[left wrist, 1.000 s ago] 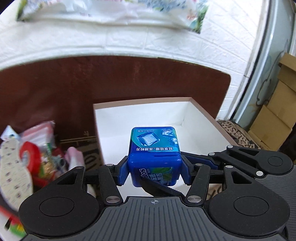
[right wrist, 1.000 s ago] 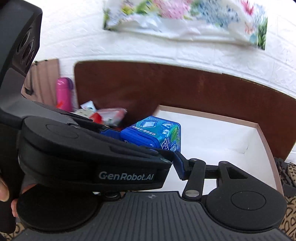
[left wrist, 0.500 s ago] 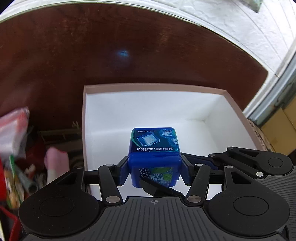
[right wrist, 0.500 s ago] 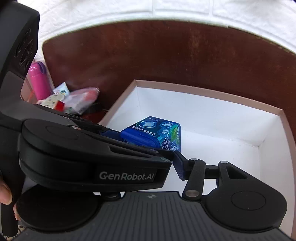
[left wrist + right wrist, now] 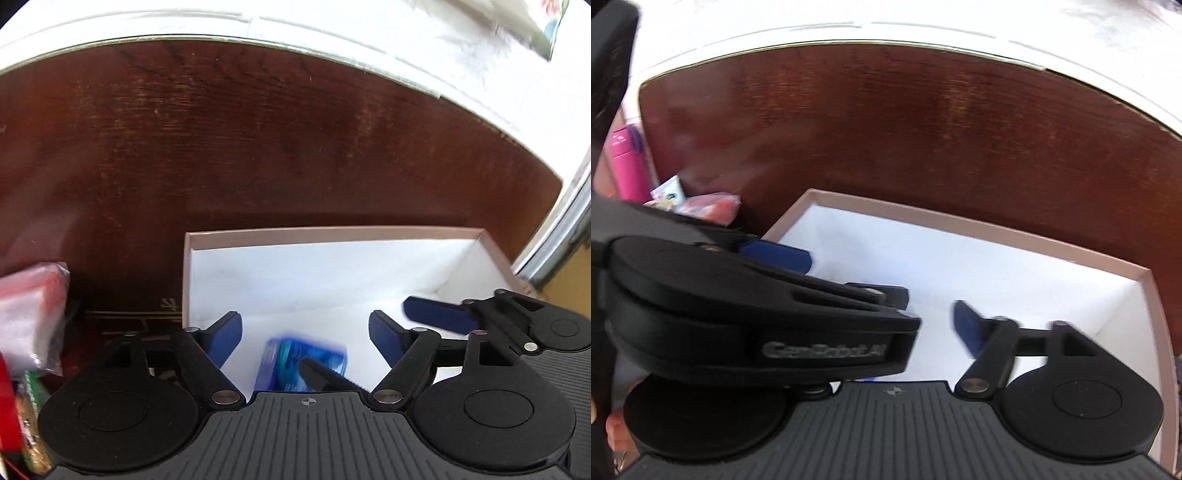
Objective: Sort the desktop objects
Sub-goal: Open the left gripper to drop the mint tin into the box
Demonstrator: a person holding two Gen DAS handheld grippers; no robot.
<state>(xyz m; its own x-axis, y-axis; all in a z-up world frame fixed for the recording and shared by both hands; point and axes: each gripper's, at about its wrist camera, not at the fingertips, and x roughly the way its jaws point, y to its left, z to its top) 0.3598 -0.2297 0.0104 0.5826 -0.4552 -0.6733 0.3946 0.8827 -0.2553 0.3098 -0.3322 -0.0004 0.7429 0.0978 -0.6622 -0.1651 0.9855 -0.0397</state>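
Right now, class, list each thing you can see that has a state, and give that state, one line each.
Left gripper: jaws opening, pads clear of the blue box.
Right gripper: jaws opening, nothing seen between them.
Blue box: blurred, lying loose inside the white box.
White box: open-topped, no lid on.
Plastic bag: outside the white box, on the table.

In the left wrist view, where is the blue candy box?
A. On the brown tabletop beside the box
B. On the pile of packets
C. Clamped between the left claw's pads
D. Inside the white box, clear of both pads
D: the blue candy box lies blurred inside the white box, with the left claw opening and its pads apart from it.
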